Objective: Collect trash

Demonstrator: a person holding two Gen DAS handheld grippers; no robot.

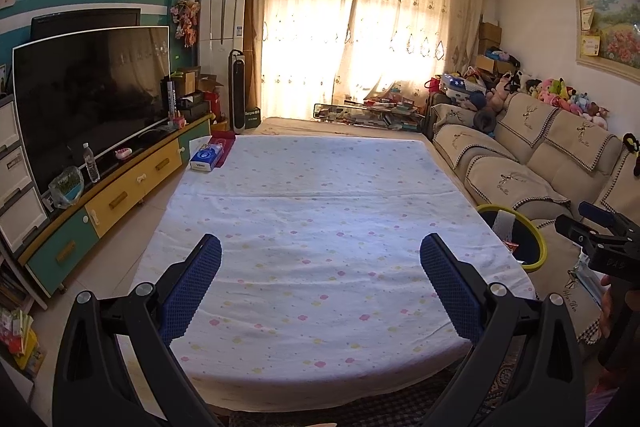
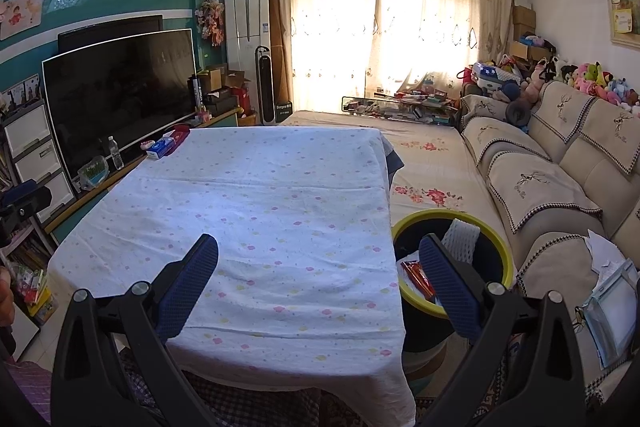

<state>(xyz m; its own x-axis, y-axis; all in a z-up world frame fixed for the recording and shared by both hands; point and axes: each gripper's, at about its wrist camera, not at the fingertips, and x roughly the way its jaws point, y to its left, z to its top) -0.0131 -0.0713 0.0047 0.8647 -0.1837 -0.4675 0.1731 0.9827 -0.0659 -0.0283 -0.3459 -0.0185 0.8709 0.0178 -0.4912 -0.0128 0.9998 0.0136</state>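
A black bin with a yellow-green rim point(image 2: 494, 227) stands right of the table, holding white foam netting point(image 2: 460, 239) and a red wrapper point(image 2: 418, 277). The left wrist view shows the same bin point(image 1: 538, 247) at the table's right edge. My left gripper point(image 1: 320, 255) hovers open over the white spotted tablecloth point(image 1: 320, 207), nothing between its blue pads. My right gripper point(image 2: 318, 255) is open too and holds nothing, its right finger point(image 2: 448, 283) over the bin's rim. The right gripper's body point(image 1: 600, 247) shows at the far right in the left wrist view.
A tissue box point(image 1: 206, 157) lies at the table's far left corner. A TV point(image 1: 92, 95) on a yellow and teal cabinet point(image 1: 128, 187) runs along the left, with a water bottle point(image 1: 91, 163). A beige sofa point(image 2: 560, 167) with soft toys lines the right. Papers point(image 2: 612, 291) lie on its near seat.
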